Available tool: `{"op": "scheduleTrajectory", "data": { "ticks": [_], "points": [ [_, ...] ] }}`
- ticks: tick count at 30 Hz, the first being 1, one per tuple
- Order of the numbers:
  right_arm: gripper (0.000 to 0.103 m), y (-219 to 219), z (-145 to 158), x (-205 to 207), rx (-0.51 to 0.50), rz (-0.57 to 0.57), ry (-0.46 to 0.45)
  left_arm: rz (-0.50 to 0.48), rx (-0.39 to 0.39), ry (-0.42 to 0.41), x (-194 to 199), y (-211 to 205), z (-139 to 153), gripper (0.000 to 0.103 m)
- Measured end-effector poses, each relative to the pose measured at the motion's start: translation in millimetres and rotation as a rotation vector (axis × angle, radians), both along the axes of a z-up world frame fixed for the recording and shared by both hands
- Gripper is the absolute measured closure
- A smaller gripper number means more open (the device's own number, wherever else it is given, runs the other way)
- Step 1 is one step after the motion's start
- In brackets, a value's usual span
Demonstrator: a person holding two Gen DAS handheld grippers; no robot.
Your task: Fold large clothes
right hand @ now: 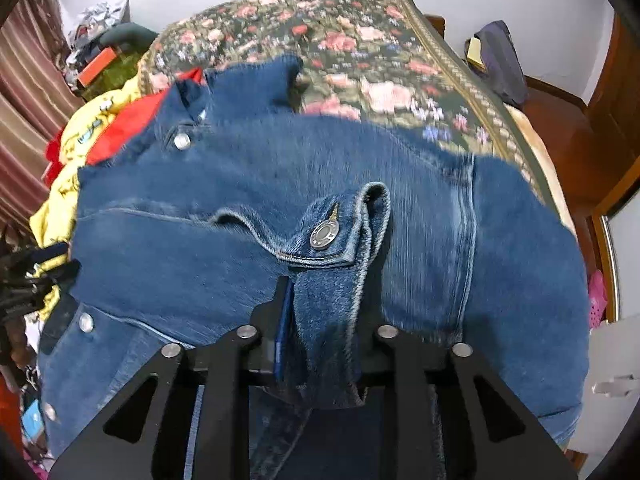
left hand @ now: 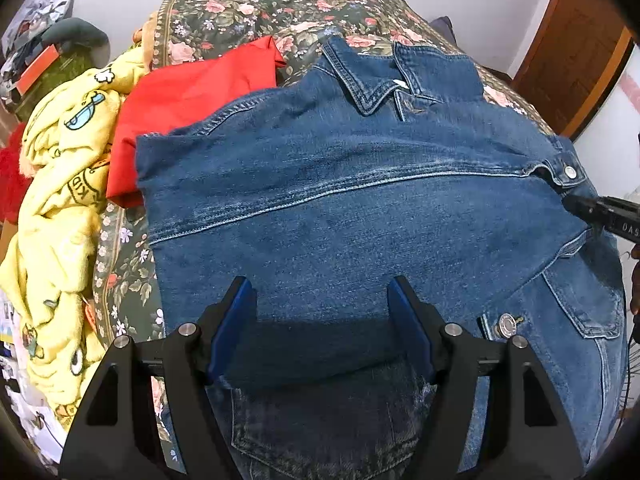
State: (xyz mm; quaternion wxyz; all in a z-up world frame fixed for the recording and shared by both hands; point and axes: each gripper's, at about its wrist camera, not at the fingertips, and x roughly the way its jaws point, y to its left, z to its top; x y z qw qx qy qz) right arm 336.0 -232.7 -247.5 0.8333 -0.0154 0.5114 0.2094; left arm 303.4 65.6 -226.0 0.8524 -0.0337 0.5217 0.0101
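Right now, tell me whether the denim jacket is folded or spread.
Partly folded. The denim jacket lies on the floral bedspread with a sleeve laid across its body; the right gripper pinches the buttoned cuff.

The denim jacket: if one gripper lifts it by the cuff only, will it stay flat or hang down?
The denim jacket would likely sag: it already drapes and wrinkles over the bed. It is probably heavy for cloth, given thick seams and metal buttons. The right gripper, closed on the cuff, should hold; the weave looks rough.
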Motion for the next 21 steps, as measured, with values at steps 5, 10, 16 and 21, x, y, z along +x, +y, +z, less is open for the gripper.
{"op": "scheduleTrajectory", "data": {
  "ticks": [5,10,16,21],
  "points": [
    [0.057,-13,16,-6,-0.01,-0.044,-0.01,0.008,-0.011,0.007,2,1,1,0.032],
    [0.051,-30,41,-16,-0.025,-0.09,-0.073,-0.01,-0.008,-0.036,4,-7,18,0.032],
    [0.037,-84,74,-32,0.048,-0.229,-0.153,-0.057,-0.017,-0.117,13,-31,49,0.032],
    [0.03,-142,74,-48,0.1,-0.388,-0.136,-0.119,-0.034,-0.159,19,-61,64,0.032]
  ]
}}
